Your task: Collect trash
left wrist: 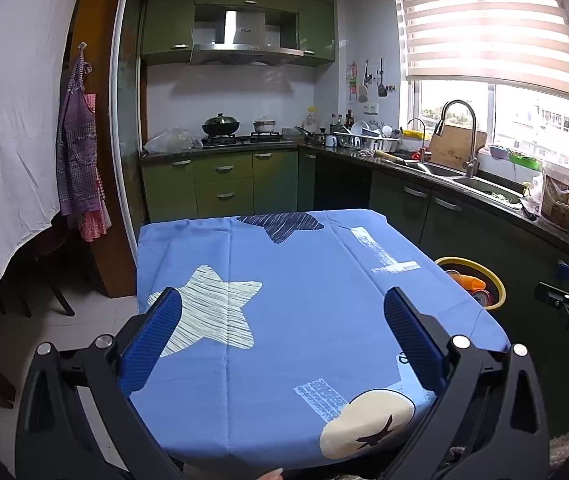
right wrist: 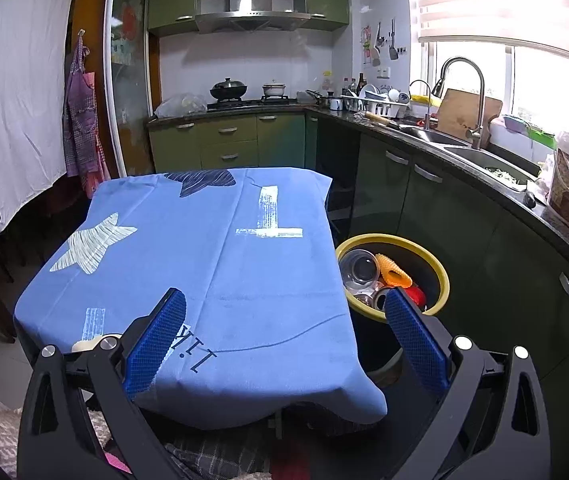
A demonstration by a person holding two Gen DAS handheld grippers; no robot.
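The left gripper (left wrist: 282,334) is wide open and empty; between its fingers lies only the blue tablecloth (left wrist: 284,280). The right gripper (right wrist: 284,334) is also wide open, empty. The yellow-rimmed bin (right wrist: 442,276), holding a clear cup (right wrist: 358,270) and an orange piece (right wrist: 393,270), stands just behind its right finger. I judge collecting is finished; keep both grippers clear. The table edge hides the bin's lower contents.

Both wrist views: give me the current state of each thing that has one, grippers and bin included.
left gripper: open, holding nothing, above the table.
right gripper: open, holding nothing.
trash bin: on the floor beside the table, uncovered, partly filled.
clear cup: in the bin, on its side.
orange item: in the bin.
tablecloth: spread flat, bare.
window blind: partly lowered.
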